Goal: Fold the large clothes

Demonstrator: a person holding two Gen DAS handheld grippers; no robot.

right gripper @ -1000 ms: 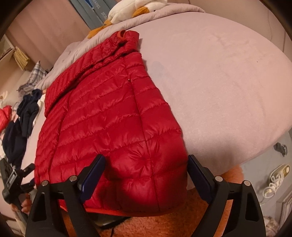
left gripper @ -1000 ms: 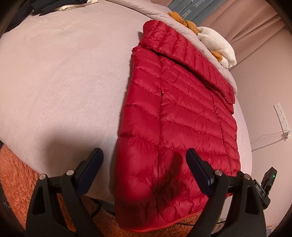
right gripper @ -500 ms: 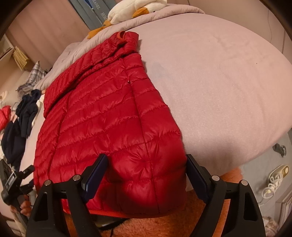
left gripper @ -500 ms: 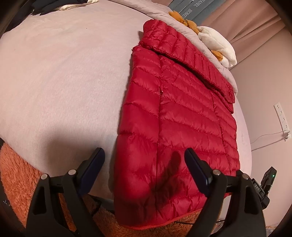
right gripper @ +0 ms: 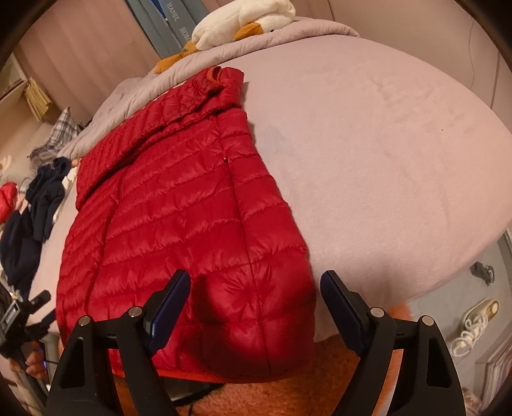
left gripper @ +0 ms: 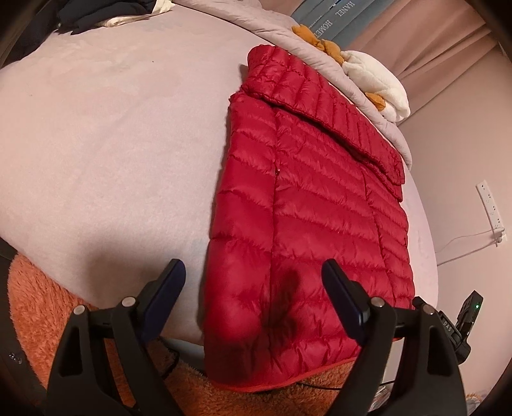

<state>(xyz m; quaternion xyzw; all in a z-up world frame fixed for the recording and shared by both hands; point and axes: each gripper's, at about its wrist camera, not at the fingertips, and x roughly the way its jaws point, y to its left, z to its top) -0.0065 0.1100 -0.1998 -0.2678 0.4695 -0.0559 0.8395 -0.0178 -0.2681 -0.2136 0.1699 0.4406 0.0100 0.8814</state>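
Note:
A red quilted puffer jacket (left gripper: 313,204) lies flat on the pale pink bed (left gripper: 105,134), sleeves folded in, its hem hanging over the near bed edge. My left gripper (left gripper: 252,288) is open and empty, straddling the jacket's near left hem corner from above. The same jacket (right gripper: 179,204) shows in the right wrist view. My right gripper (right gripper: 256,294) is open and empty, its jaws either side of the near right hem corner. Neither gripper touches the fabric.
An orange shaggy rug (left gripper: 35,307) lies below the bed edge. A white and orange plush toy (right gripper: 243,19) and grey blanket (right gripper: 288,35) sit at the bed's far end. Dark clothes (right gripper: 41,198) lie at the left. Shoes (right gripper: 476,316) are on the floor.
Both grippers have moved slightly forward and down toward the jacket's hem corners. The jacket has not moved.

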